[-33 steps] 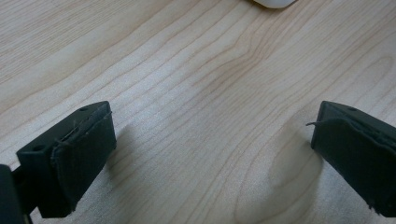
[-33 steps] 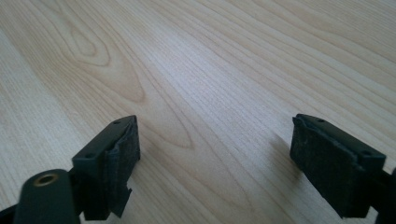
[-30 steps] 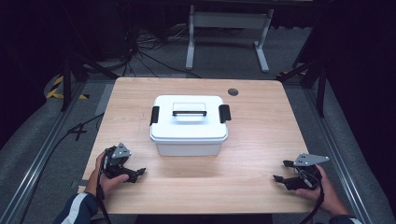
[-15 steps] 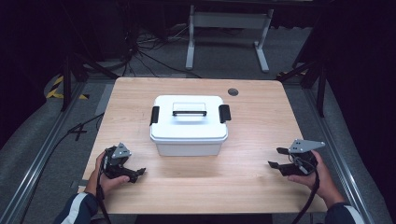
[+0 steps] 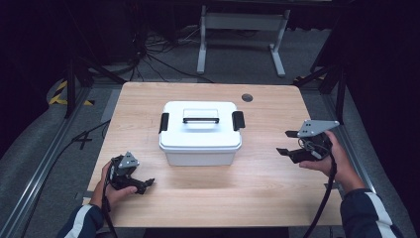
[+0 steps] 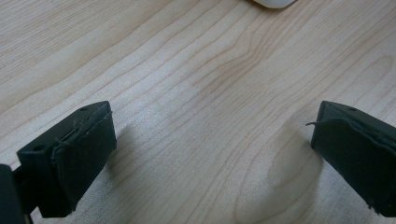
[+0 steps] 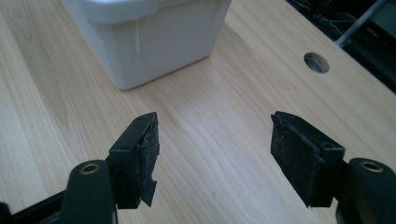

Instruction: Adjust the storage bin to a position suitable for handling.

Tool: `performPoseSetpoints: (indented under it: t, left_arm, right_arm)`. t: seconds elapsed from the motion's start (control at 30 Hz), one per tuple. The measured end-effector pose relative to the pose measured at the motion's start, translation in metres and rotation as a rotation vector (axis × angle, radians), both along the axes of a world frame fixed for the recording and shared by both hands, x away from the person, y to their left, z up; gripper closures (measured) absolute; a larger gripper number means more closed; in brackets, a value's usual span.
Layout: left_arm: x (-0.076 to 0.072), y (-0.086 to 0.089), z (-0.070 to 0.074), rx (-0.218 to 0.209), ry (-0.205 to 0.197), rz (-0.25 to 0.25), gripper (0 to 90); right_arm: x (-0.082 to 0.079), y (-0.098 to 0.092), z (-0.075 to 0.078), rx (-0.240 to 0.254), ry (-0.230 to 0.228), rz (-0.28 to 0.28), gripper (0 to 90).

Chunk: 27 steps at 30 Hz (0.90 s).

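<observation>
Resting low on the pale wooden table (image 5: 257,186) near its front-left corner, the left gripper (image 5: 145,184) sits in the person's left hand (image 5: 115,191), its jaws spread wide with bare wood between them and a sliver of white at the top of its own view. At the table's middle stands the white rectangular plastic storage box (image 5: 200,146), lid on, with a black handle (image 5: 200,119) and black side latches. Right of the box and apart from it, the right gripper (image 5: 289,143) is held above the wood by the right hand (image 5: 329,156), jaws parted, pointing toward the box. A round cable hole (image 5: 247,97) lies near the far edge.
</observation>
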<state>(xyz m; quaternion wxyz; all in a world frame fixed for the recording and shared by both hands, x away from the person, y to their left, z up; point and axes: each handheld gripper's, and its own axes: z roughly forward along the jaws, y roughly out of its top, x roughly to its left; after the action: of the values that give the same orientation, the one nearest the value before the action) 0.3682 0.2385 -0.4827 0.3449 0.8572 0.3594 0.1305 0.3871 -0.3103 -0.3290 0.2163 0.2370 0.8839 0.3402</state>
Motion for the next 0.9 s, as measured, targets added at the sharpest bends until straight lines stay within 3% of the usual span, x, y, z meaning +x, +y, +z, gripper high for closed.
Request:
performPoseSetpoints:
  t: [0.13,0.4,0.6,0.9]
  left_arm:
    - [0.000,0.000,0.000,0.000,0.000,0.000,0.4]
    - [0.000,0.000,0.000,0.001,-0.001,0.000,0.5]
    - [0.000,0.000,0.000,0.002,-0.001,-0.002,0.4]
    - [0.001,0.000,0.000,0.007,-0.004,-0.011,0.3]
  right_arm:
    - [0.005,0.010,0.013,-0.028,-0.020,0.031,33.2]
    - [0.019,0.026,0.036,-0.026,-0.035,0.076,33.2]
    - [0.030,0.046,0.046,-0.080,-0.049,0.124,33.9]
    - [0.039,0.067,0.056,-0.098,-0.049,0.171,34.7]
